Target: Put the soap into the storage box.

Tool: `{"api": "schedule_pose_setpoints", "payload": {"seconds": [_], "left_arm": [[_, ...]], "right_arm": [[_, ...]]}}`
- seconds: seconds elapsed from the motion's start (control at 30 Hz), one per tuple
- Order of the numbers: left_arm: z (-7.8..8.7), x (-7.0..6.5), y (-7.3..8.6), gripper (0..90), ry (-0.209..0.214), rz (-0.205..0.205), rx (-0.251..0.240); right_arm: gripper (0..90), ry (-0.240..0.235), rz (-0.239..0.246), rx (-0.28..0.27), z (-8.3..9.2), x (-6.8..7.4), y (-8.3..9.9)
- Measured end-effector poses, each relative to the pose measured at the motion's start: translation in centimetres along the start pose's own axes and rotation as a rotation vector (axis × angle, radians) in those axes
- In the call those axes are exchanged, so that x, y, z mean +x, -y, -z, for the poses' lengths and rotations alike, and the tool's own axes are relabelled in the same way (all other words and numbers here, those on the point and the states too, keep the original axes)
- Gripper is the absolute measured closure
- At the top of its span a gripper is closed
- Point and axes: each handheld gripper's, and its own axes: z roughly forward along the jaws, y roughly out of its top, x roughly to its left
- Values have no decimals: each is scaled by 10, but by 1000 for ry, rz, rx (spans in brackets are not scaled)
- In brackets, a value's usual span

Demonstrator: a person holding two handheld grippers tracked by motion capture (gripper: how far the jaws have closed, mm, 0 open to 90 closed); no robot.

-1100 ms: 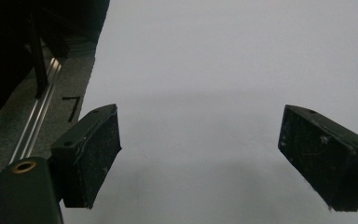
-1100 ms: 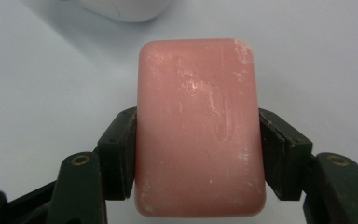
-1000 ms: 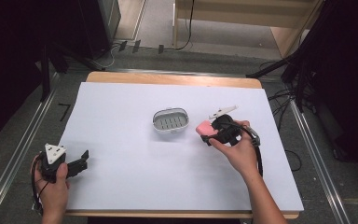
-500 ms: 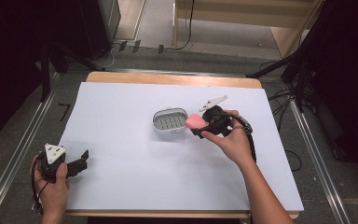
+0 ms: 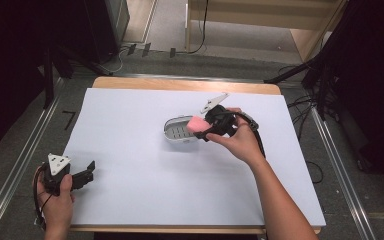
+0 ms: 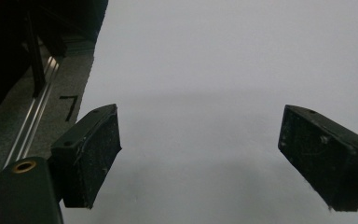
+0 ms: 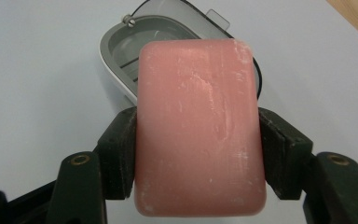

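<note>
A pink bar of soap (image 7: 198, 126) is clamped between the jaws of my right gripper (image 5: 205, 127). In the high view the pink soap (image 5: 197, 125) hangs over the right end of a grey oval soap dish (image 5: 177, 132) near the middle of the table. The grey soap dish (image 7: 135, 46) lies just beyond the bar in the right gripper view, partly hidden by it. My left gripper (image 5: 82, 175) rests at the table's front left corner, its jaws wide apart over bare white surface (image 6: 200, 93), nothing between them.
A white sheet (image 5: 130, 200) covers the wooden table (image 5: 180, 85). Metal rails (image 5: 25, 155) run along the floor on both sides. Cables (image 5: 300, 105) lie off the right edge. A dark "7" mark (image 6: 71, 105) sits on the floor at left.
My right gripper has carried the pink soap leftward, from right of the dish to over its right end. The left gripper has stayed put.
</note>
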Motion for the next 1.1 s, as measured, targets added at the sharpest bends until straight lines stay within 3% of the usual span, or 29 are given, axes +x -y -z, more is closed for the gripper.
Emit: {"api": "schedule_pose_setpoints", "payload": {"seconds": [0.23,0.4,0.63,0.8,1.1], "left_arm": [[0,0,0,136,-2,-1,4],[0,0,0,136,-2,0,5],[-1,1,0,136,1,0,9],[-1,1,0,136,1,2,10],[-1,1,0,136,4,2,10]], "right_arm": [[389,-22,51,-2,-7,-4,-8],[388,-50,114,-28,-12,-9,-12],[388,-72,151,-35,-17,-13,-16],[388,-105,227,-61,-24,-17,-19],[389,-147,282,-53,-33,-17,-27]]}}
